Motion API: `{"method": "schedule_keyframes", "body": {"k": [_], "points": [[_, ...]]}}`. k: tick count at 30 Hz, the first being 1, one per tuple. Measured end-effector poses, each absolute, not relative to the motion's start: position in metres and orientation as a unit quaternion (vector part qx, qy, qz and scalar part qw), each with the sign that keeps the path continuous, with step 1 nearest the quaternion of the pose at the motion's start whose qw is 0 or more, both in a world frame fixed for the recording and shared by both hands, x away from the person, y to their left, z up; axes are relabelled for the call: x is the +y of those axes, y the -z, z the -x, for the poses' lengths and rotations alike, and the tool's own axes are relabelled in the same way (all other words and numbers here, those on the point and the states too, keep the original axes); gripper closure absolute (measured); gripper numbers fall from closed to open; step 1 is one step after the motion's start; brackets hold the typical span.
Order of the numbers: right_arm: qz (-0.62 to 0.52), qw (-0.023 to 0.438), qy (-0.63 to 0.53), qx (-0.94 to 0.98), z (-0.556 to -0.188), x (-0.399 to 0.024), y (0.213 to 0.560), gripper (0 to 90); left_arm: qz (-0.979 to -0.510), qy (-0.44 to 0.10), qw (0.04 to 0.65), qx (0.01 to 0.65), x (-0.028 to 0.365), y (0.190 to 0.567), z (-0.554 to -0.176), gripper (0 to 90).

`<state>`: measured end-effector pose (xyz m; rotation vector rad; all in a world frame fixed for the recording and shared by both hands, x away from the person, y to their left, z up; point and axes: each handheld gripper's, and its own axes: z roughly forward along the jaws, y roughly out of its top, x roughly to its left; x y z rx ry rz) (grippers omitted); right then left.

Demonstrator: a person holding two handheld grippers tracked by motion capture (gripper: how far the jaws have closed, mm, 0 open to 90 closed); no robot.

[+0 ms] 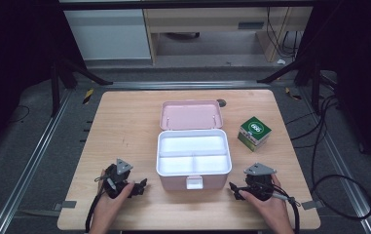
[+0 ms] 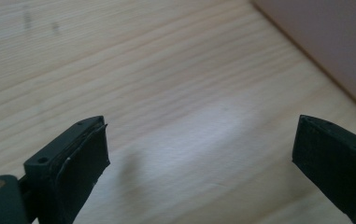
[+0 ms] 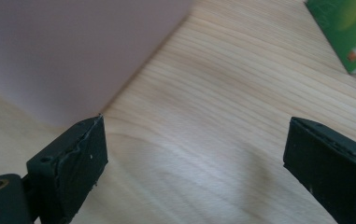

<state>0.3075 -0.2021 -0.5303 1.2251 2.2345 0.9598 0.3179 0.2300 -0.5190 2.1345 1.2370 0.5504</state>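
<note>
A pink box stands open at the middle of the wooden table, its lid laid back and a white divided tray inside. A green and white carton sits to its right. My left gripper rests on the table near the box's front left corner, open and empty; its own view has the pink box wall at the upper right. My right gripper lies near the front right corner, open and empty, with the pink wall and the green carton ahead.
A small dark round mark lies at the table's far edge behind the lid. Cables trail on the floor to the right. Metal rails run along both sides of the table.
</note>
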Motion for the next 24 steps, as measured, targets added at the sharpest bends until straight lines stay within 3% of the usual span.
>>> {"method": "schedule_keyframes", "body": {"k": [8, 14, 19, 24], "points": [[-0.4, 0.191, -0.366, 0.819, -0.298, -0.186, 0.526, 15.2, -0.829, -0.193, 0.348, 0.394, 0.182, 0.514, -0.295, 5.3], [-0.379, 0.177, -0.383, 0.824, -0.297, -0.177, 0.523, 22.3, -0.828, -0.18, 0.374, 0.376, 0.17, 0.513, -0.291, 18.1], [-0.355, 0.177, -0.392, 0.83, -0.296, -0.166, 0.521, 30.5, -0.833, -0.174, 0.384, 0.359, 0.164, 0.512, -0.287, 36.4], [-0.349, 0.181, -0.387, 0.834, -0.297, -0.161, 0.522, 33.4, -0.835, -0.174, 0.381, 0.356, 0.16, 0.513, -0.29, 36.6]]}}
